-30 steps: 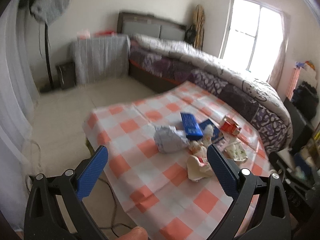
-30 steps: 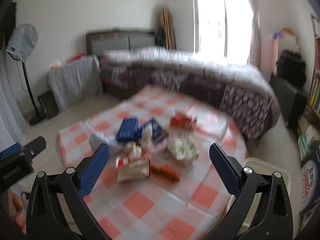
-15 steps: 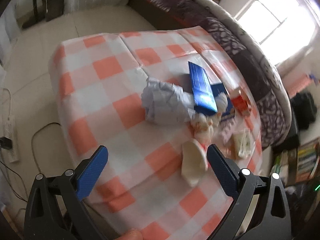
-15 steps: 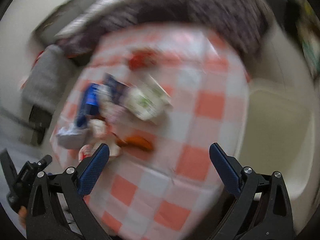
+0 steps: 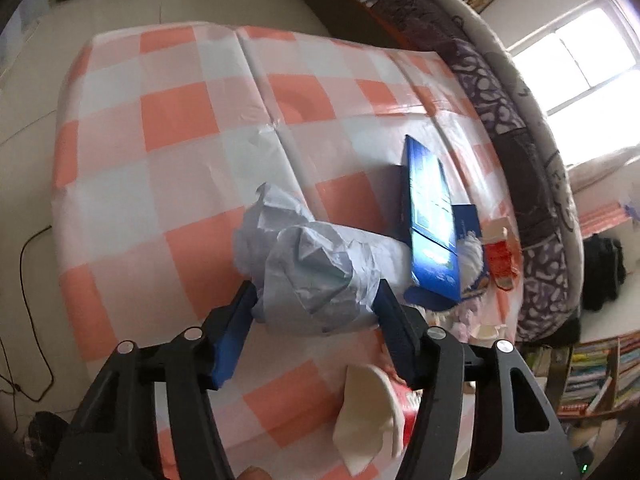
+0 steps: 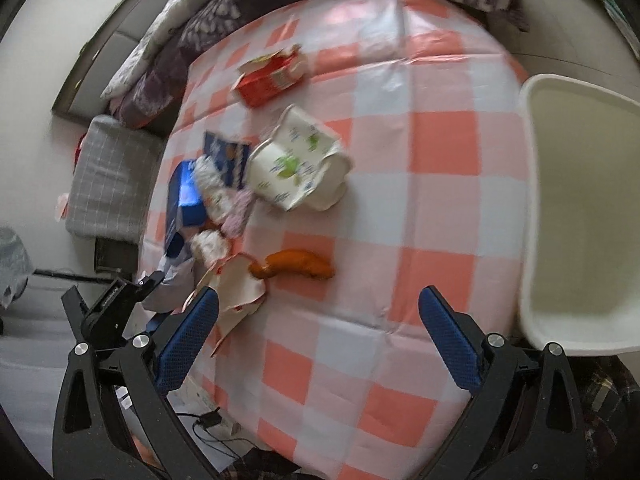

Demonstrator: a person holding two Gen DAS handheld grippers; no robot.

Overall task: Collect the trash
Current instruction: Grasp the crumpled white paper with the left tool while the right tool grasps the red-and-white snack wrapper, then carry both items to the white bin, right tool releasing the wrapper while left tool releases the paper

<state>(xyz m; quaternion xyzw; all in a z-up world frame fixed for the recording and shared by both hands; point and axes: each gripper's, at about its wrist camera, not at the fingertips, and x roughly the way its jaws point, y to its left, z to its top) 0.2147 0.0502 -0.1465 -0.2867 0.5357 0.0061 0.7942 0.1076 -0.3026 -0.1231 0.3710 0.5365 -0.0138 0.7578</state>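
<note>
A ball of crumpled grey-white paper [image 5: 308,268] lies on the orange-and-white checked tablecloth [image 5: 180,120]. My left gripper [image 5: 314,300] straddles it, its jaws closing, both blue pads touching the paper's sides. Behind it a blue box [image 5: 430,224] leans up, with a red carton [image 5: 500,256] further right. My right gripper [image 6: 318,312] hangs open over the cloth with nothing between its fingers. Just ahead of it lie an orange sausage-shaped piece [image 6: 296,266] and a torn white wrapper [image 6: 236,292]. Beyond are a white printed cup pack [image 6: 296,168] and the red carton [image 6: 270,76].
A white bin [image 6: 528,200] stands off the table's right edge. A bed with a patterned quilt [image 5: 520,120] borders the far side. A white wrapper [image 5: 368,408] lies under my left gripper's right finger. Cables [image 5: 32,280] run on the floor at left.
Both grippers tipped downward and came in over the table. The left one dropped onto the crumpled paper and narrowed from wide open to the paper's width. The right stayed open.
</note>
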